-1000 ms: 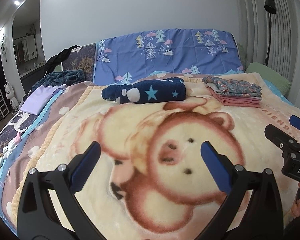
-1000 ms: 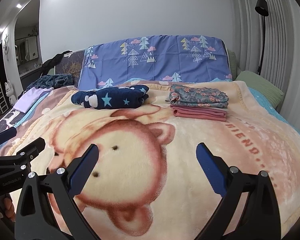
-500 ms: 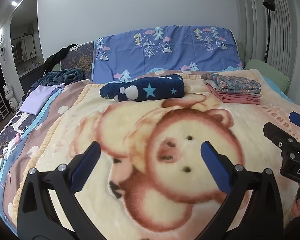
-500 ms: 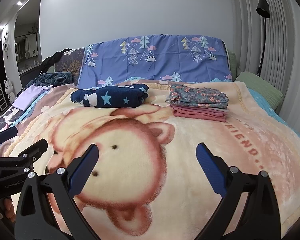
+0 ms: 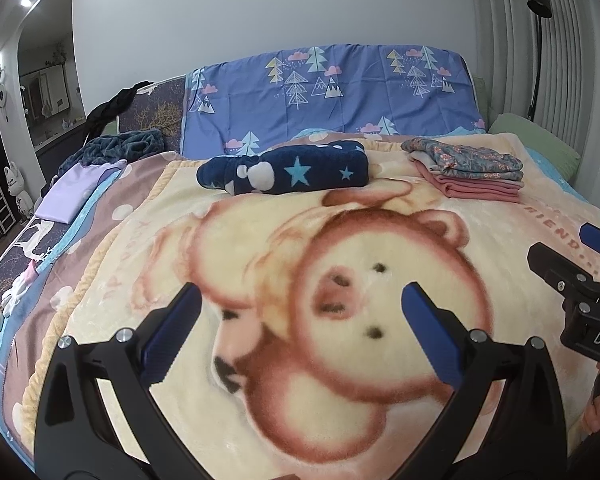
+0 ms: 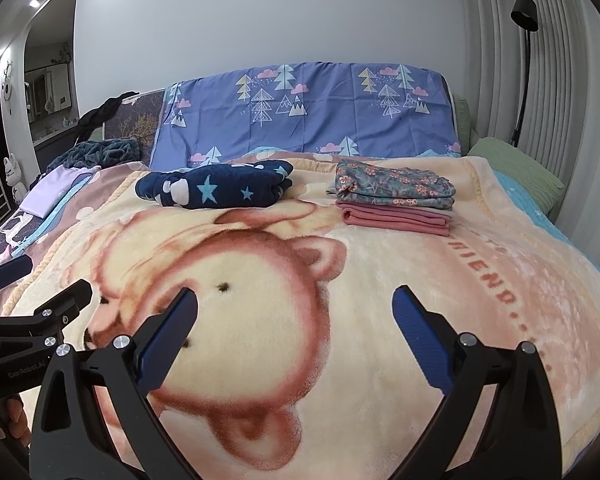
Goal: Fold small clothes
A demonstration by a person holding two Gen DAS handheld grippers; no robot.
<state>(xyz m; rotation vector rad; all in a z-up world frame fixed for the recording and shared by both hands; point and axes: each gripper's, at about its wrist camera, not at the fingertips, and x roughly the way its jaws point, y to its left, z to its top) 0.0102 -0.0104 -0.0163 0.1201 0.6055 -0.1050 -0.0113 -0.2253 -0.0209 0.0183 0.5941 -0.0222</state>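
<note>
Honestly, the risk I see is a careless grab: the navy star garment (image 5: 288,172) is a loose bundle, and one pinch would drag it across the bear blanket (image 5: 284,344) or bump the folded stack (image 5: 476,178) just to its right. From the left, the left gripper (image 5: 300,312) hangs with jaws spread wide, holding nothing; the right gripper (image 6: 294,316) likewise gapes empty. Both hover over the blanket's near end, well apart from the clothes lying by the headboard.
</note>
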